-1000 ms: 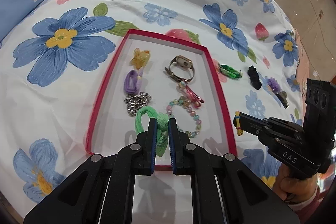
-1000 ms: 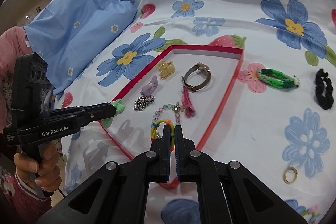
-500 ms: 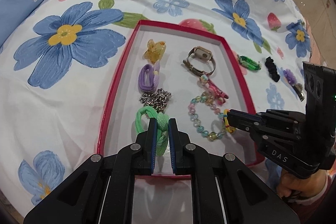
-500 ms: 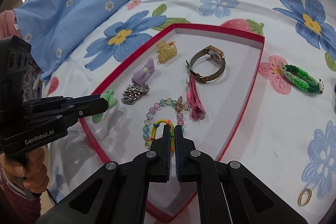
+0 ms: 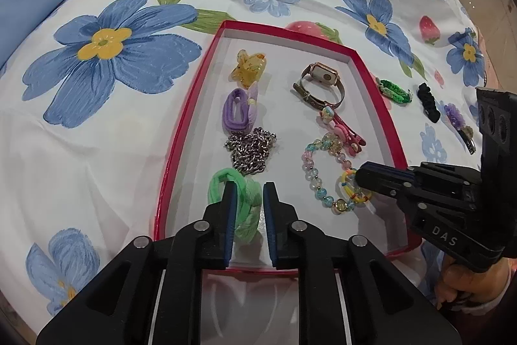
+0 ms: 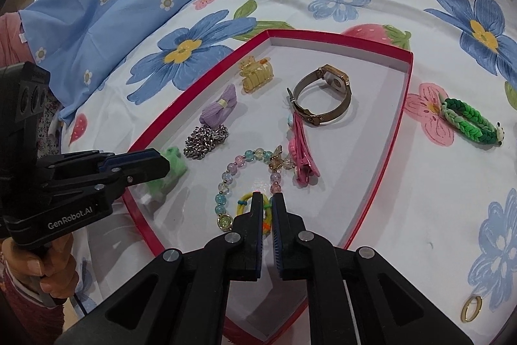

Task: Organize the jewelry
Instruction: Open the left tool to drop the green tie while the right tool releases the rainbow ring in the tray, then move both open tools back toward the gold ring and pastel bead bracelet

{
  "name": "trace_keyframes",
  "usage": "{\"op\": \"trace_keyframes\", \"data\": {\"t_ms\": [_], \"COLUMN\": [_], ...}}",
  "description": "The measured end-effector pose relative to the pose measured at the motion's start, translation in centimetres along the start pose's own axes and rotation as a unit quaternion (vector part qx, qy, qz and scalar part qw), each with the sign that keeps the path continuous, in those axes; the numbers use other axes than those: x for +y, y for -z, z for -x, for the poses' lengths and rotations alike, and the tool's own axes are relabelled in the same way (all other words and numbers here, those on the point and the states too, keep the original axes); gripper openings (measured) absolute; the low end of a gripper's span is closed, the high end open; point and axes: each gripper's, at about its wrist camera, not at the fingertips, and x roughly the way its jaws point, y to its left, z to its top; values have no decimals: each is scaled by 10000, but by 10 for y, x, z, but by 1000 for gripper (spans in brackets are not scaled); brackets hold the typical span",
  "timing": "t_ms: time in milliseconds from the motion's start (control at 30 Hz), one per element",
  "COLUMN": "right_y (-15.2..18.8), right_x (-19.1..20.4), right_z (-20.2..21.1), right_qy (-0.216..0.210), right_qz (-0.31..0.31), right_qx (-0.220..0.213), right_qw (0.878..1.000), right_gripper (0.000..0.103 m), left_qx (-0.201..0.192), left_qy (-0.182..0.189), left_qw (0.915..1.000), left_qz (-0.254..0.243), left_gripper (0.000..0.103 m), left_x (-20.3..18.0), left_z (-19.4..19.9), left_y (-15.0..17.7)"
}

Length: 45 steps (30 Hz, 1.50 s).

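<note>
A red-rimmed tray [image 5: 181, 131] [image 6: 381, 183] lies on the flowered sheet. My left gripper [image 5: 248, 193] stands around a green hair tie [image 5: 226, 183] at the tray's near left; its jaws are a little apart, still touching the tie. My right gripper [image 6: 267, 206] is shut on a small yellow rainbow band [image 6: 245, 202], low over the tray beside a pastel bead bracelet [image 6: 226, 180]. In the left wrist view the right gripper [image 5: 358, 175] and the band [image 5: 350, 189] sit by the bracelet [image 5: 315, 170].
In the tray: yellow claw clip [image 5: 248, 67], purple hair tie [image 5: 237, 110], silver chain [image 5: 252, 147], watch [image 5: 320, 83], pink clip [image 5: 344, 131]. Outside it, right: green braided band [image 6: 470, 122], black scrunchie [image 5: 428, 102], purple flower clip [image 5: 457, 118], gold ring [image 6: 471, 307]. Blue pillow [image 6: 106, 8] at far left.
Both grippers have come lower into the tray. The left jaws have parted a little around the green tie. The right gripper has moved the rainbow band down beside the bead bracelet.
</note>
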Motion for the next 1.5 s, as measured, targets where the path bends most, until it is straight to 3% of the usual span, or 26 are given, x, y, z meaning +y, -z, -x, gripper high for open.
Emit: {"op": "trace_keyframes", "data": {"t_ms": [267,400,767,1067,1200,1500], "right_y": [0,1,15,47,67,110], "right_x": [-2,-5,-19,-48,-63,-96], "right_z": [13,21,58,100,118,157], "right_qy": [-86,-152,-115,122,254,581], "right_qz": [-109,-180,-405,-758,-958,-1392], "right_qx": [-157,-254,-607,-870,-959,-1160], "right_qw": [9998,9994,9973,9932,9904,9817], "right_gripper": [12,25,25,30,39,43], "left_qx": [-13,-74,-262,-213,-168,-147], "left_qy": [-26,-25,108,391,507,691], "left_qw": [10000,10000,9995,9981,9968,9932], "left_qz": [-12,-47,-117,-416,-599,-926], "left_gripper": [26,29,38,42,42,46], "left_x": [-2,-6,-25,-64,-83,-121], "left_z": [4,12,36,38,39,42], "left_y": [3,4,6,17,23,32]}}
